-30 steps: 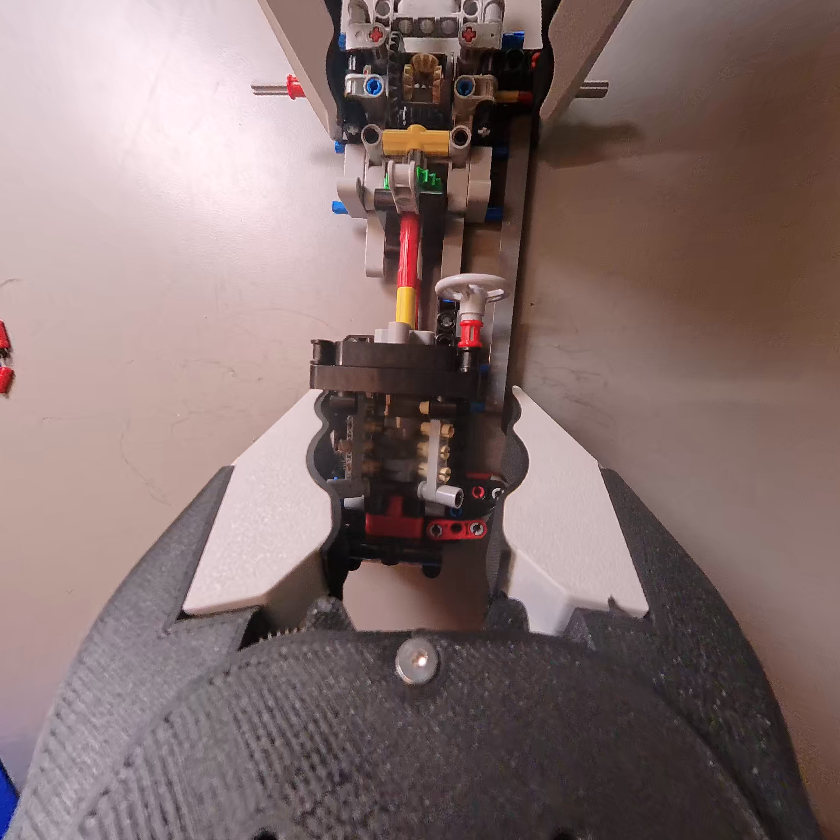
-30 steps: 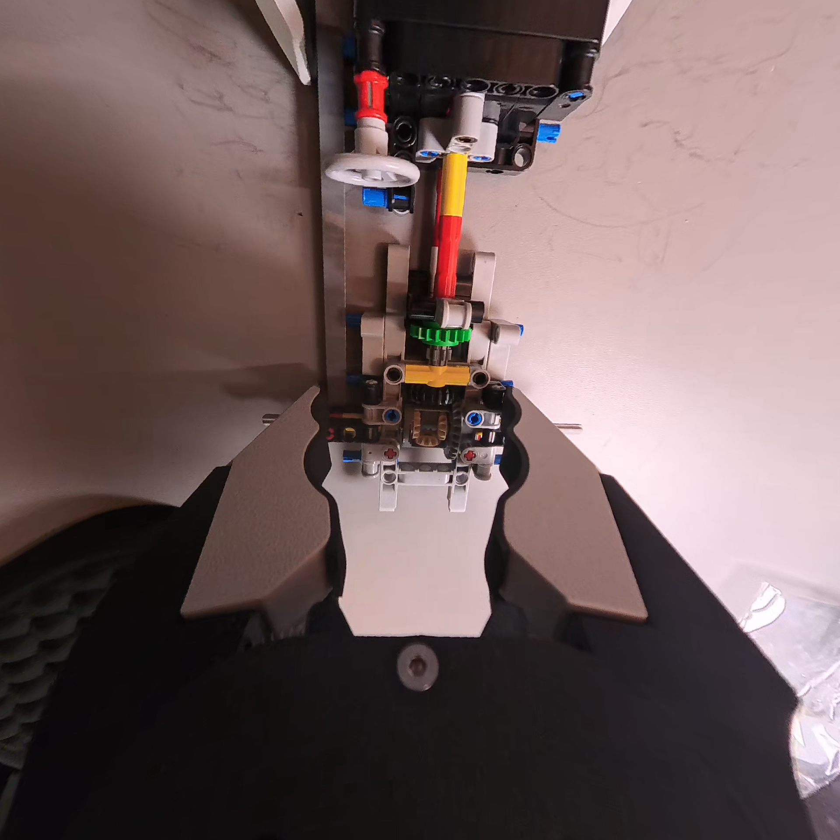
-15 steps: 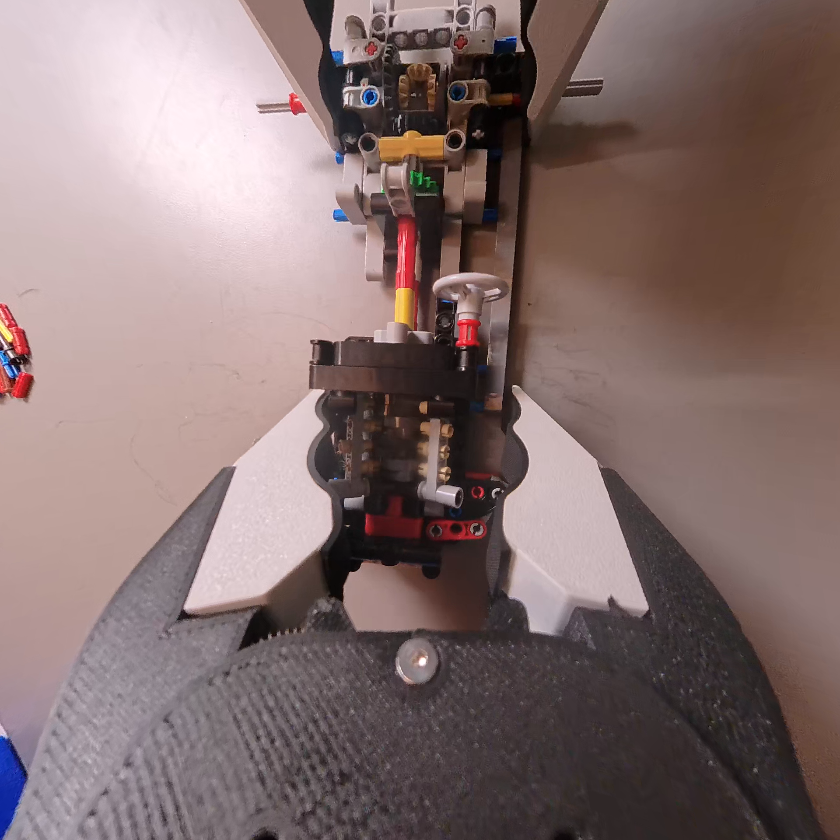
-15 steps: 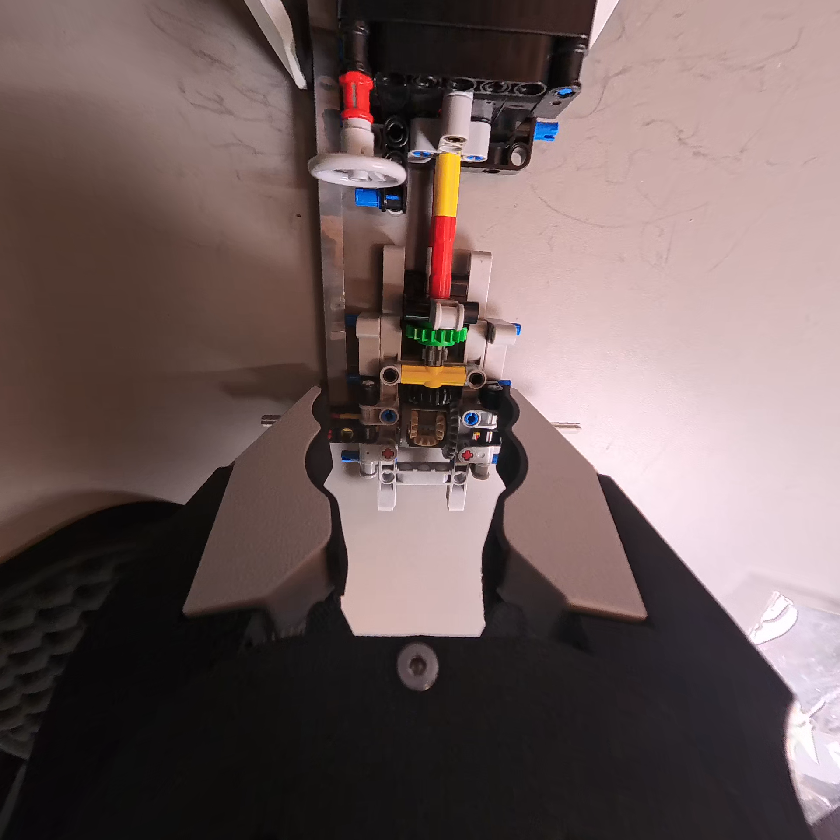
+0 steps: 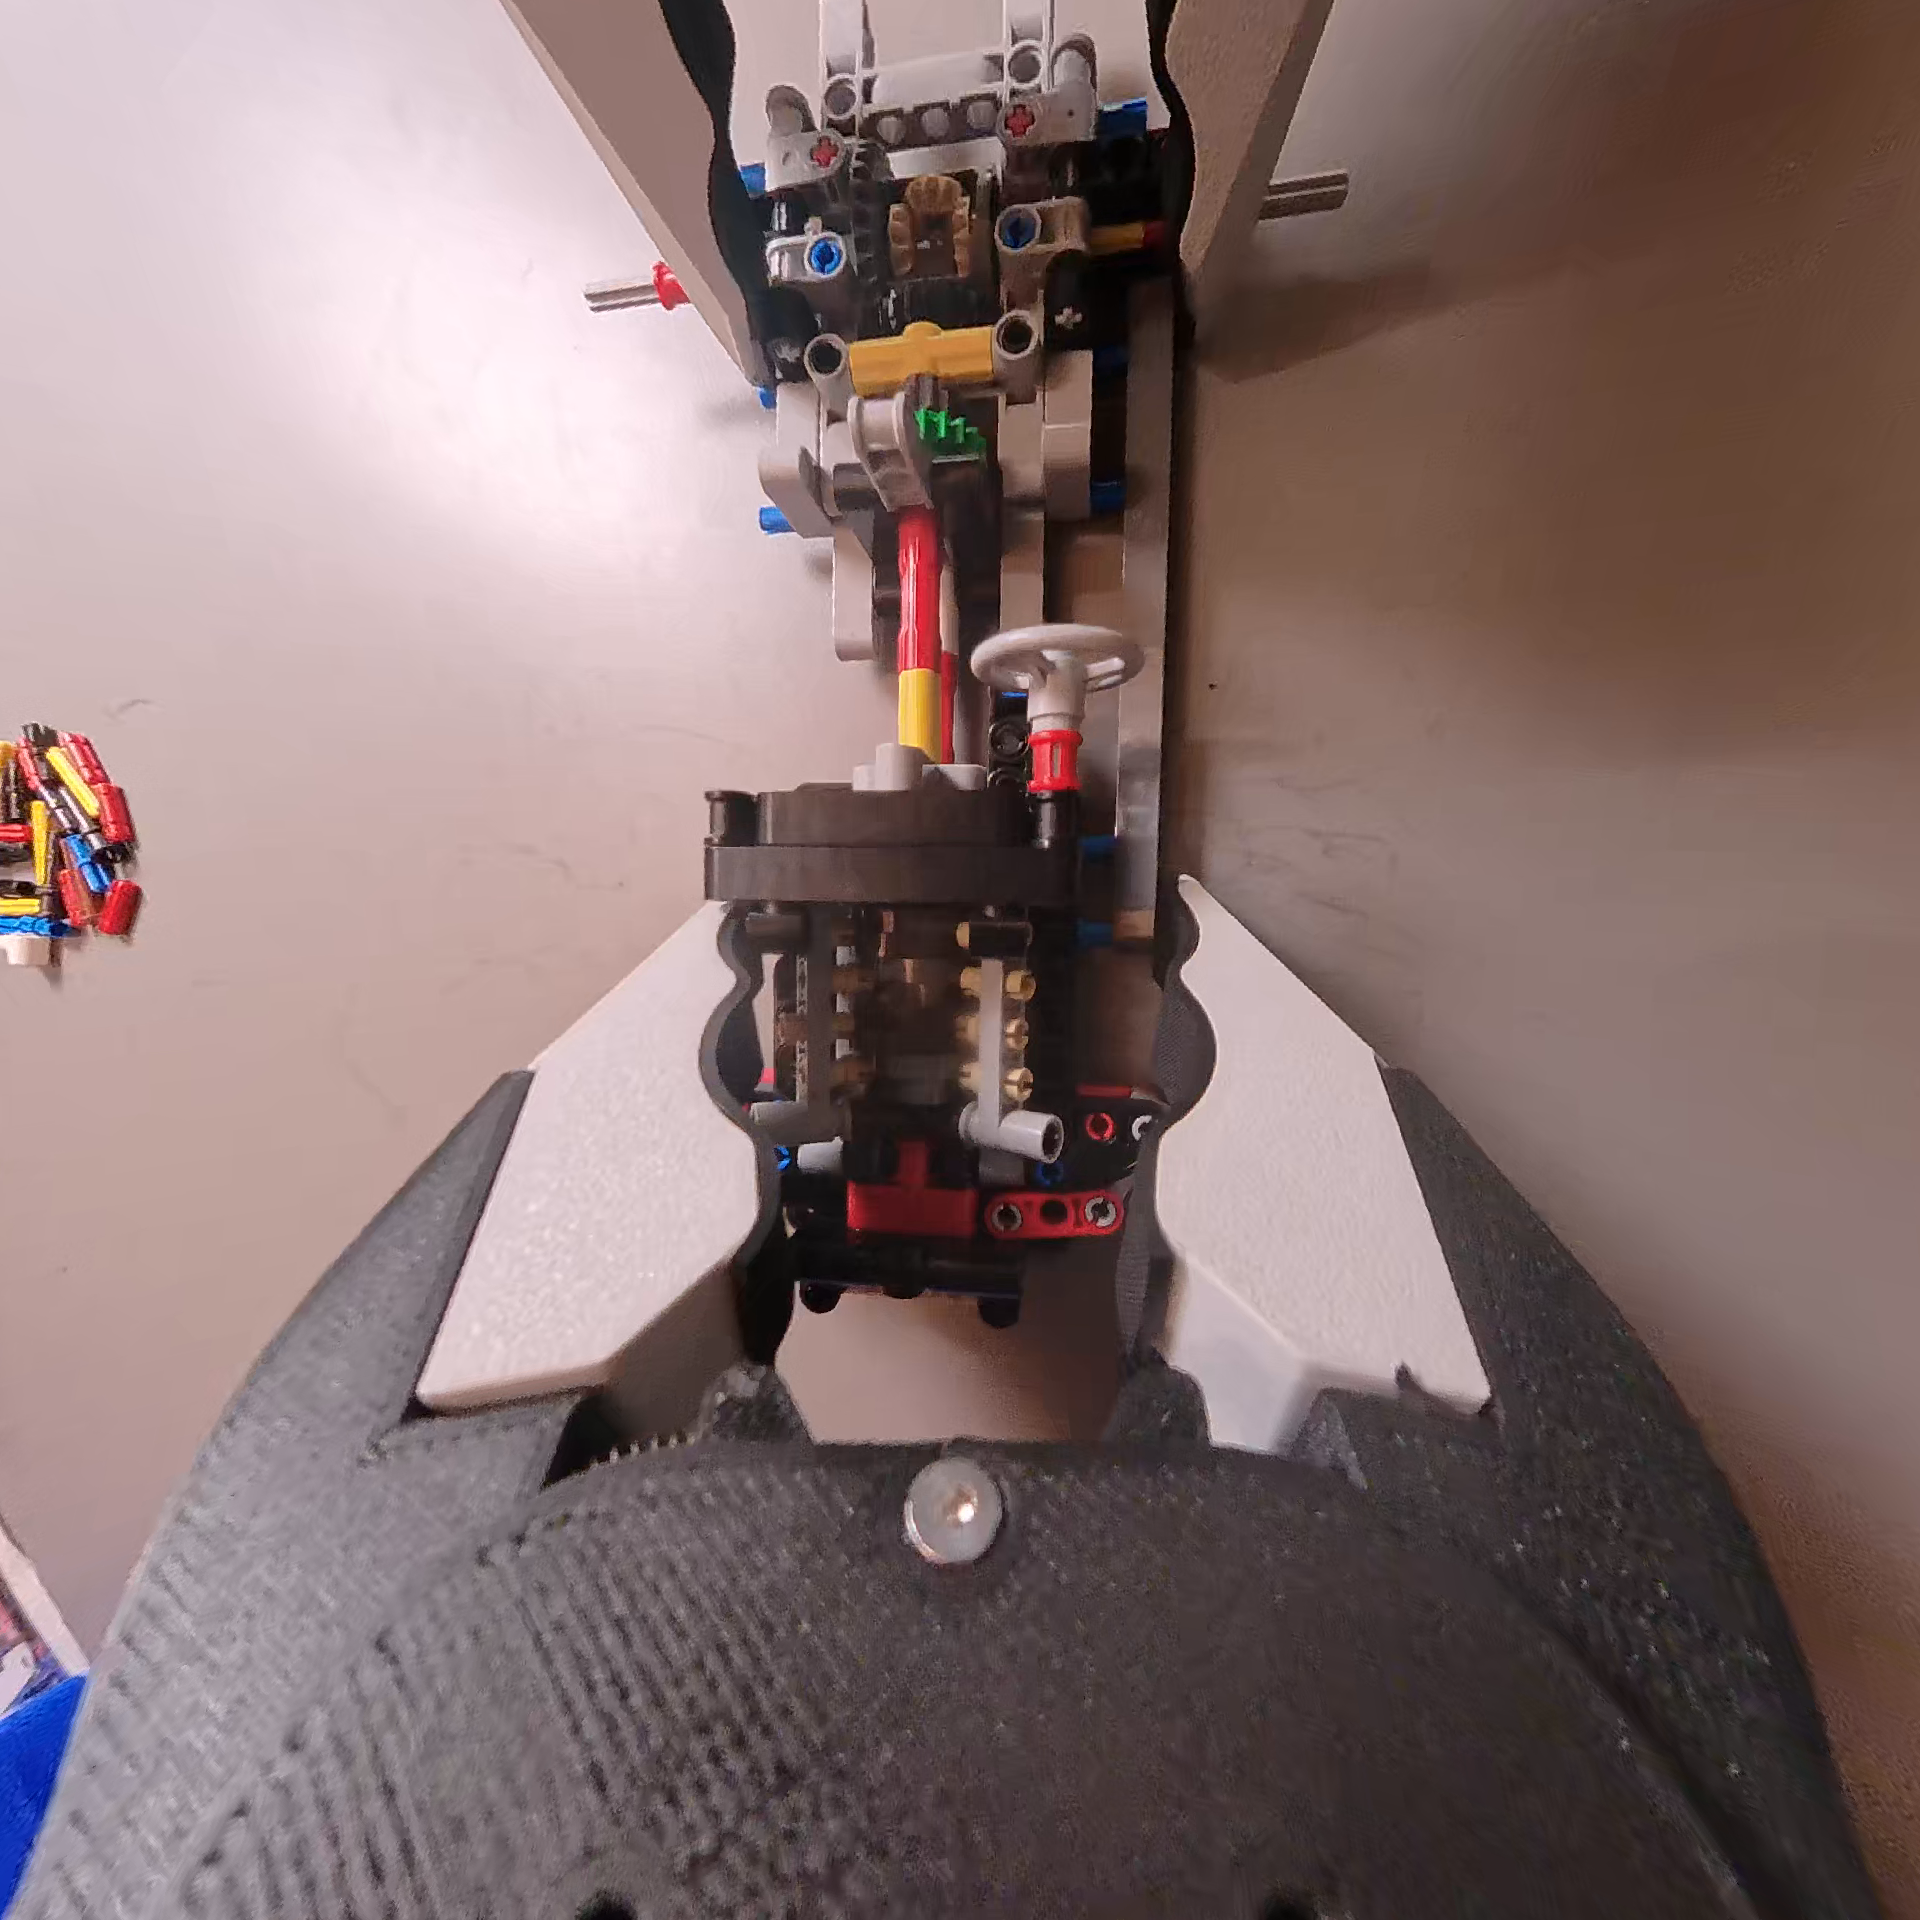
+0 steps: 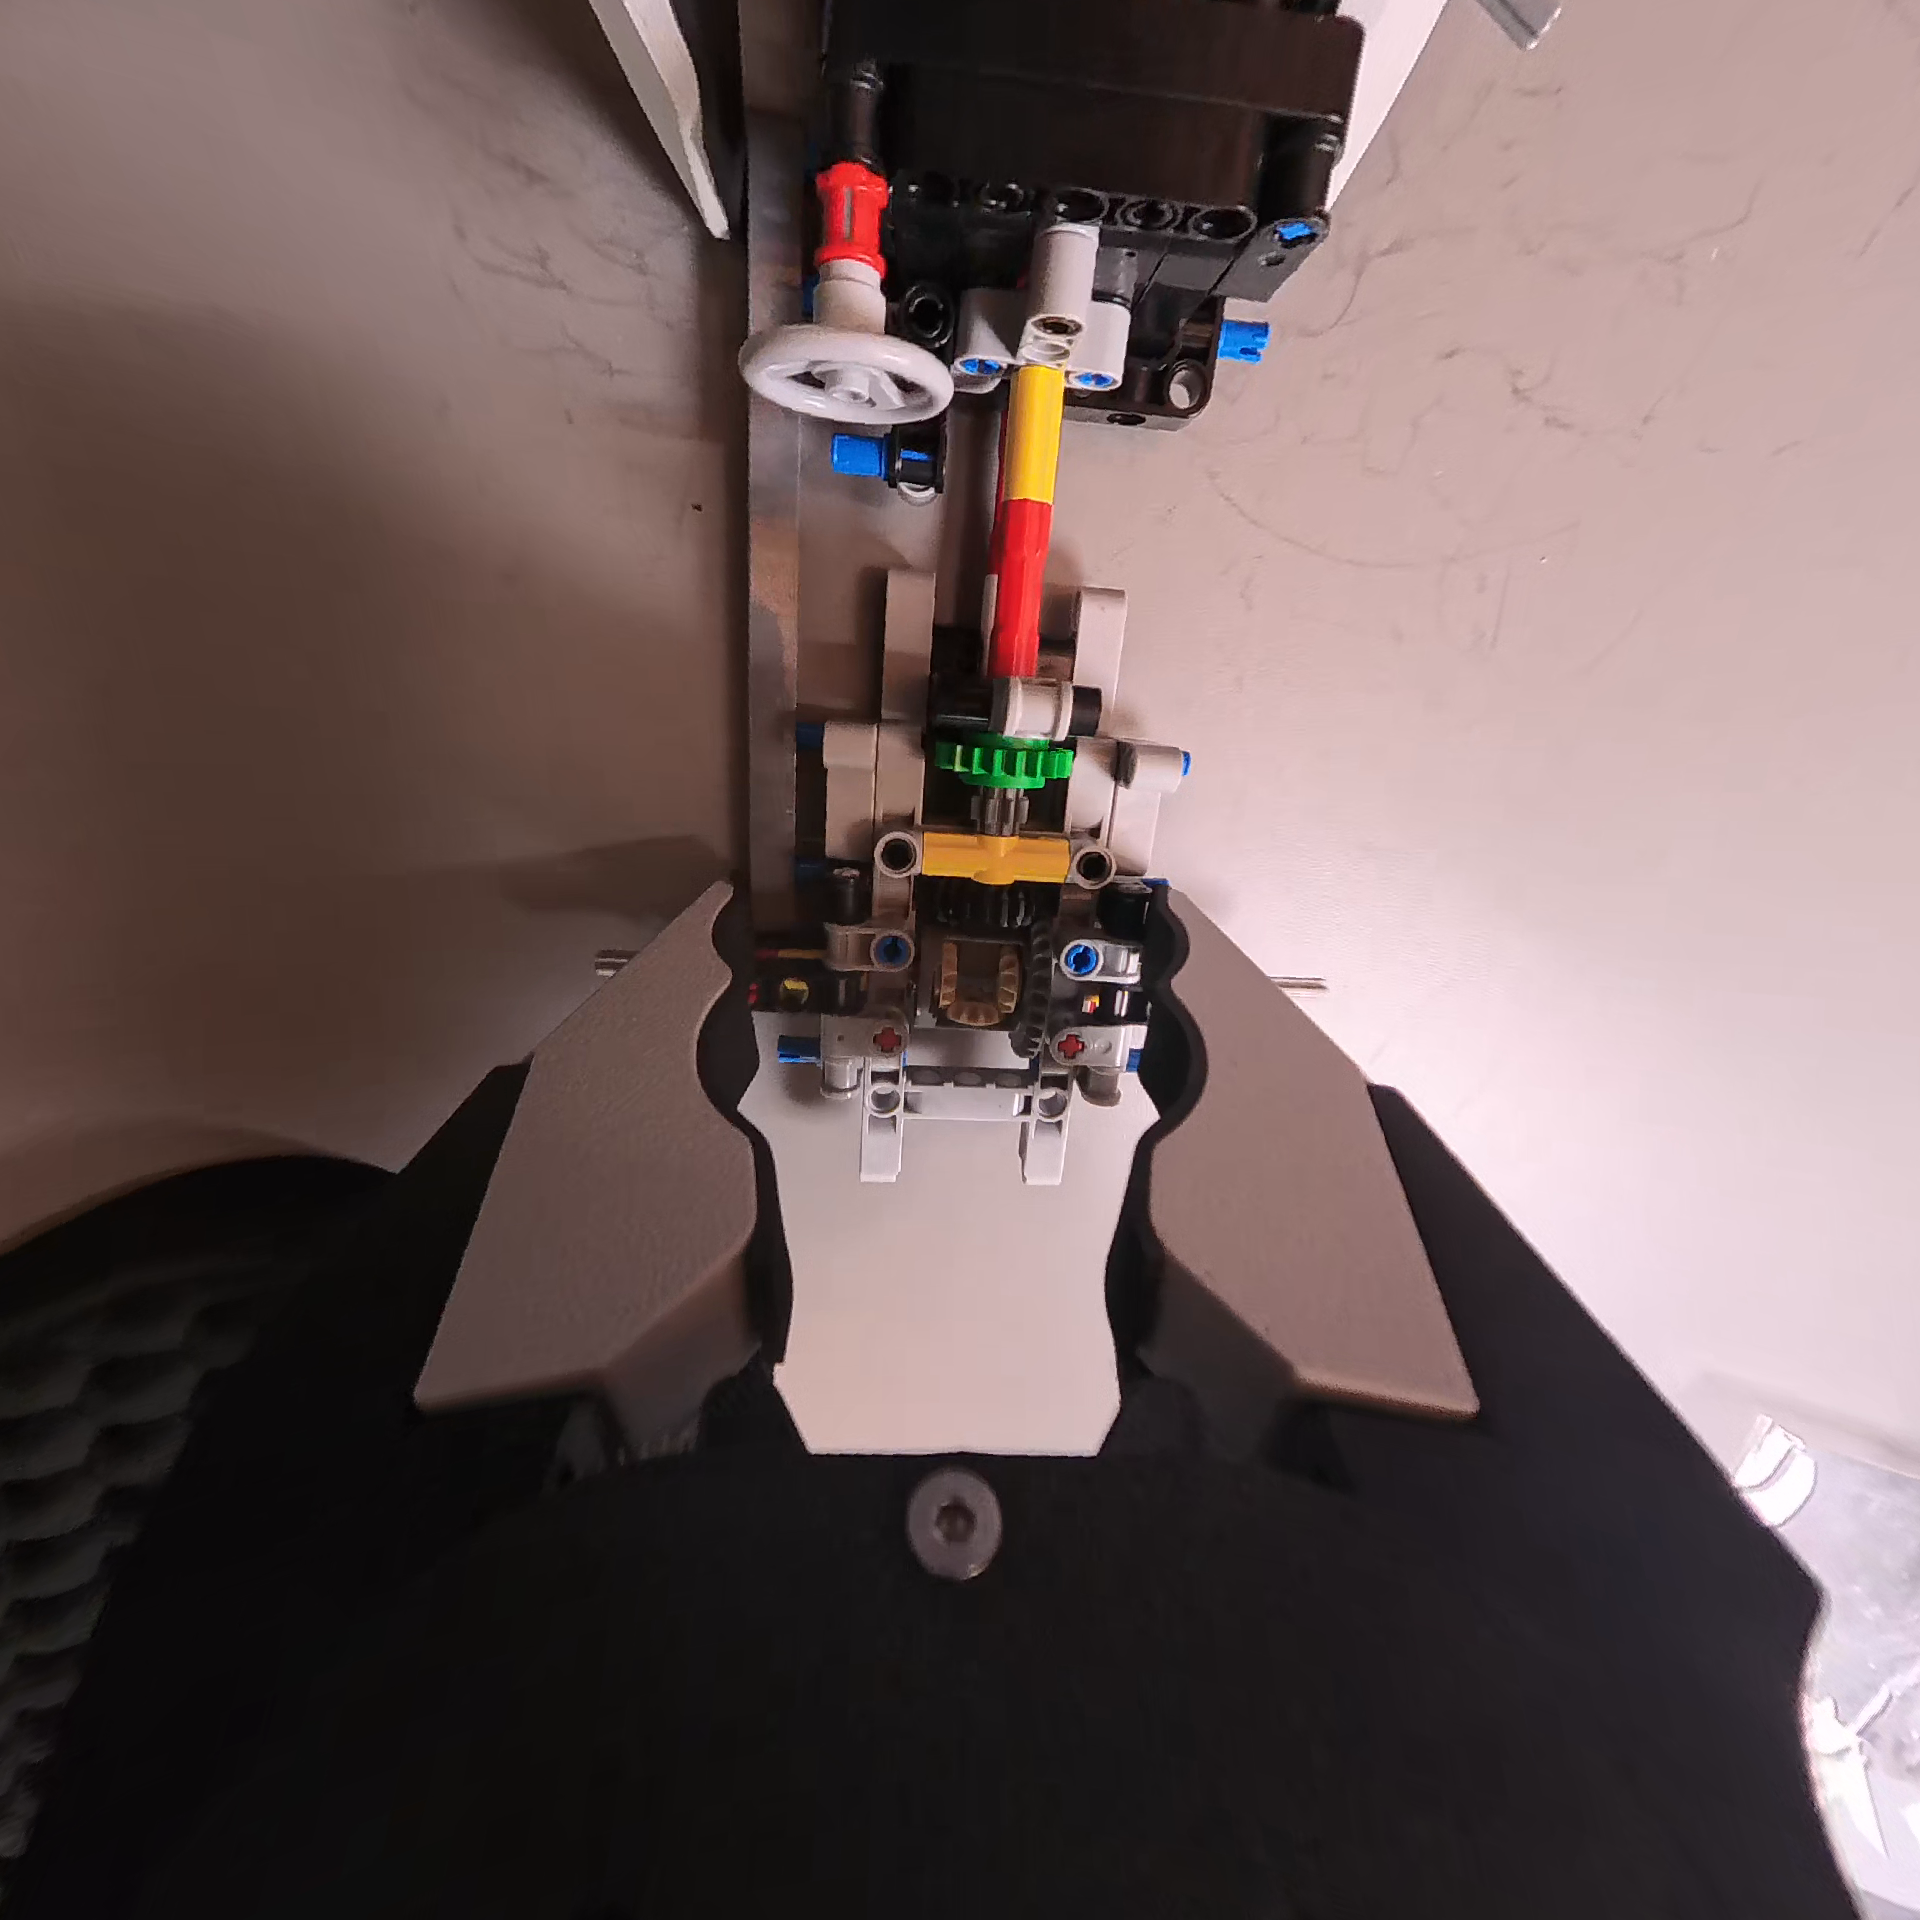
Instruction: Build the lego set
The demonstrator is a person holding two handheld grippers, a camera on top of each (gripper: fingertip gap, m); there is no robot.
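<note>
My left gripper (image 5: 951, 1049) has a big dark gray body w/ a rough, bumpy skin & thin lines like cloth. One shiny round screw (image 5: 954, 1513) sits in the middle, near the front edge. Its two fingers (image 5: 597, 1195) are white, flat on top, shaped like wedges, w/ wavy black pads (image 5: 732, 1029) on the inner sides

My right gripper (image 6: 951, 1039) looks the same but its body is smooth black. Its screw (image 6: 954, 1523) is dull gray. Its fingers (image 6: 1299, 1195) look tan-gray in this light, also w/ wavy black inner edges
</note>
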